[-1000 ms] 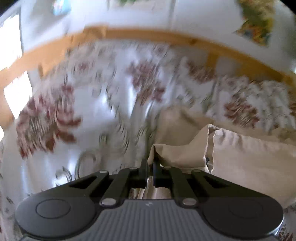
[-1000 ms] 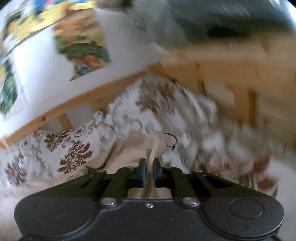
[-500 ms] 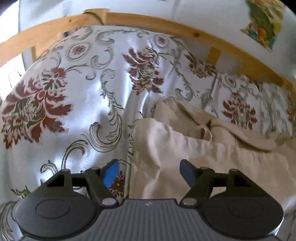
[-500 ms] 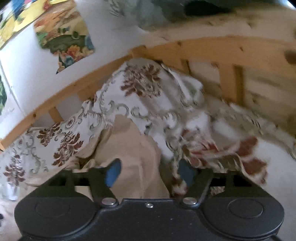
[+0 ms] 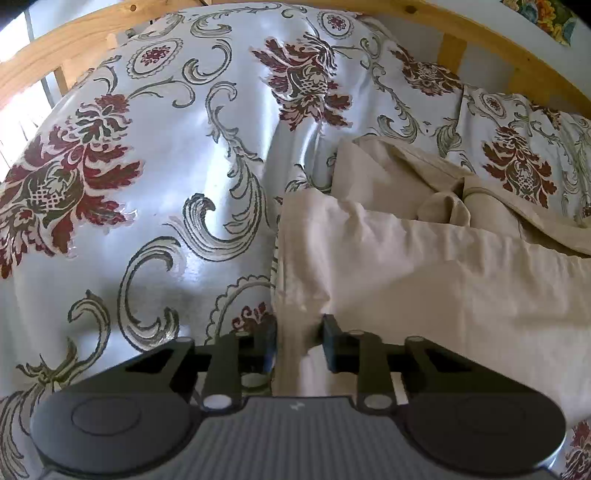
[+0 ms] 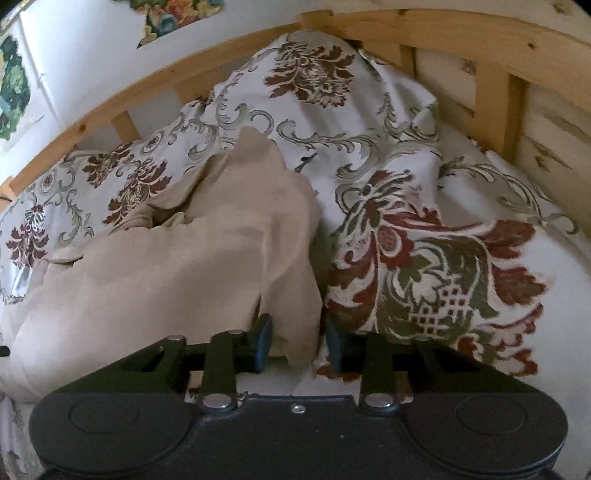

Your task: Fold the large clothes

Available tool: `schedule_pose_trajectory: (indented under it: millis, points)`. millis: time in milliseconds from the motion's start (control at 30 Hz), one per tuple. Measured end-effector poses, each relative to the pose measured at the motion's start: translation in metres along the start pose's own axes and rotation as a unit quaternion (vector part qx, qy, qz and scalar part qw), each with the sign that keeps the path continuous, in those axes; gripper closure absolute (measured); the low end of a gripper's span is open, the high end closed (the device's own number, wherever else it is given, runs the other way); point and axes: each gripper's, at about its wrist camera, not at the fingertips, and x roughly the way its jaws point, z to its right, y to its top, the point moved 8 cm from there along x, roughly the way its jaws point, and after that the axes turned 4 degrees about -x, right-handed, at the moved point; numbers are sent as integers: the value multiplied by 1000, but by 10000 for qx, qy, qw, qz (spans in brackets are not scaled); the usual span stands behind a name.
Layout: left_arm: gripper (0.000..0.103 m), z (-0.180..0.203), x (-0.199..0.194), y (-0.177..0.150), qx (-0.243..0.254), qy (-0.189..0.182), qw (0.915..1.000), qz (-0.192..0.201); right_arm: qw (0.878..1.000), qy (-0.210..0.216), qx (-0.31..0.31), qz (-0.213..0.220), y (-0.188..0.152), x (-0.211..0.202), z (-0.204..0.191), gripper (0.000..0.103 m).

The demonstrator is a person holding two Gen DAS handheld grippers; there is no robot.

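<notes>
A beige garment (image 5: 424, 266) lies rumpled on a floral bedspread (image 5: 147, 177). In the left wrist view its left edge runs down between my left gripper's (image 5: 298, 341) fingers, which stand partly open around it. In the right wrist view the garment (image 6: 166, 273) fills the left half, and its lower right corner hangs between my right gripper's (image 6: 297, 341) fingers, also partly open around the cloth. Neither gripper pinches the fabric tight.
A wooden bed rail (image 5: 498, 48) curves behind the bedspread, seen also in the right wrist view (image 6: 461, 40). A raised hump of bedspread (image 6: 424, 266) sits right of the garment. Colourful pictures (image 6: 173, 14) hang on the white wall.
Both grippers let go of the garment, opened wide, then dropped lower. Their jaws have now narrowed around the garment's edges. The garment went from lifted to lying on the bed.
</notes>
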Motion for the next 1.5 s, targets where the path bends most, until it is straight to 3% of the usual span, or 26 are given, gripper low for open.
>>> schedule_pose_trajectory:
  millis: [33, 100, 200, 233, 300, 367, 400, 433, 467, 533, 567, 633, 667, 700, 733, 867, 933, 1033, 1133, 1233, 1367, 1500]
  points:
    - [81, 0, -1, 0, 9, 34, 10000, 14, 9999, -114, -73, 41, 1, 1, -1, 100]
    - [90, -2, -3, 2, -2, 160, 9999, 63, 9984, -347, -301, 316, 8, -9, -4, 103]
    - [90, -4, 2, 1, -130, 150, 9998, -17, 9907, -799, -610, 912, 25, -30, -9, 103]
    - [90, -5, 5, 1, -142, 166, 9997, -56, 9874, -954, -813, 965, 27, -29, -12, 103]
    - [89, -4, 9, 0, -56, 180, 9998, -82, 9816, -1233, -1301, 662, 21, -13, -17, 103]
    - [77, -4, 7, 0, 22, 240, 9997, -59, 9805, -1341, -1382, 382, 13, -2, -10, 102]
    - [70, -5, 3, 1, 21, 307, 9995, -21, 9820, -1361, -1268, 336, 12, -1, -5, 93]
    - [53, -6, -4, 2, -8, 363, 9993, 49, 9843, -1369, -1055, 356, 13, -4, 2, 82]
    - [41, -5, -11, 3, -27, 331, 9993, 167, 9864, -1345, -843, 430, 14, -9, 7, 78]
    - [31, 0, -29, 6, -14, 178, 9984, 528, 9882, -1251, -455, 758, 20, -23, 9, 71]
    - [21, 4, -37, 7, 47, 122, 9975, 698, 9860, -1291, -379, 980, 25, -31, 8, 70]
    - [9, 18, -46, 12, 283, 90, 9936, 1086, 9789, -1347, -443, 1471, 35, -41, -4, 52]
    - [9, 25, -47, 15, 405, 160, 9909, 1273, 9749, -1338, -518, 1703, 40, -44, -12, 43]
    - [9, 32, -44, 19, 516, 283, 9883, 1404, 9717, -1291, -606, 1885, 44, -43, -23, 26]
    - [10, 36, -39, 22, 596, 418, 9866, 1459, 9699, -1160, -706, 2020, 48, -38, -37, 21]
    - [21, 35, -3, 32, 664, 1032, 9810, 1501, 9686, -540, -1517, 1893, 48, 7, -101, 22]
    - [21, 28, 18, 32, 654, 1205, 9814, 1343, 9619, -516, -2094, 1682, 41, 33, -124, 22]
    - [18, 18, 40, 29, 469, 1115, 9849, 1240, 9540, -663, -2532, 1465, 33, 67, -133, 22]
    - [11, 13, 54, 25, 302, 1069, 9846, 1352, 9661, -701, -2208, 1137, 27, 95, -120, 20]
    - [8, 16, 63, 21, 468, 1183, 9791, 1586, 9762, -581, -1855, 963, 20, 114, -109, 18]
    - [6, 18, 64, 20, 521, 1252, 9770, 1646, 9711, -681, -2057, 1004, 16, 120, -114, 17]
    - [7, 15, 45, 26, 105, 1049, 9862, 1277, 9745, -701, -1879, 1010, 20, 105, -117, 21]
